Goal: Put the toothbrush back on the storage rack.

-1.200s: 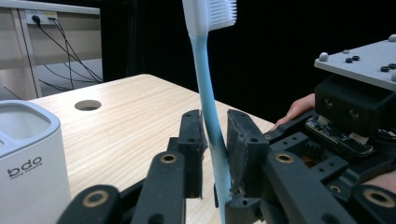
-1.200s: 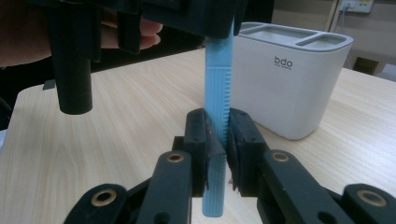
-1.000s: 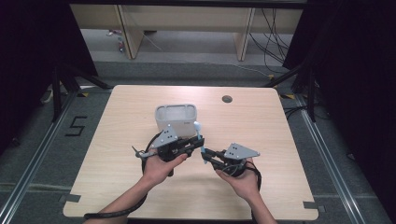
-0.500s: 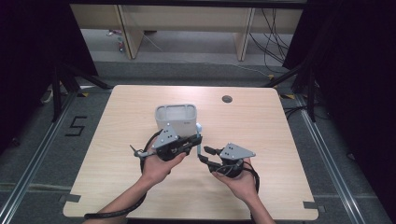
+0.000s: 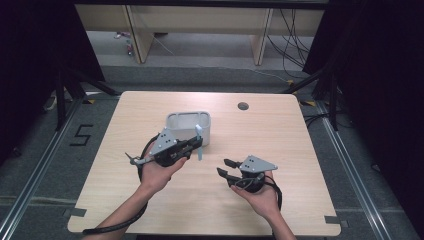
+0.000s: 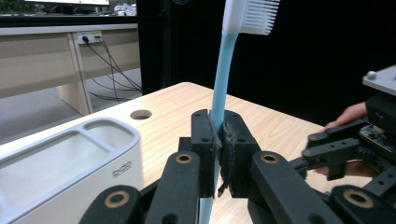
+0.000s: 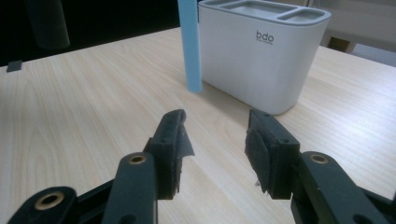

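L hand-held gripper is clamping blue toothbrush upright, frame centre, just beside white holder. R hand-held gripper is sitting wide open, empty, lower right over tabletop.

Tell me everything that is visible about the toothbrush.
The toothbrush has a light blue plastic-looking handle and a white head with white bristles. It stands upright, head up, clamped at mid-handle between the jaws of the left tongs. It is beside the white holder, outside its compartments. The right gripper view shows its lower end close to the wooden table; whether they touch is unclear.
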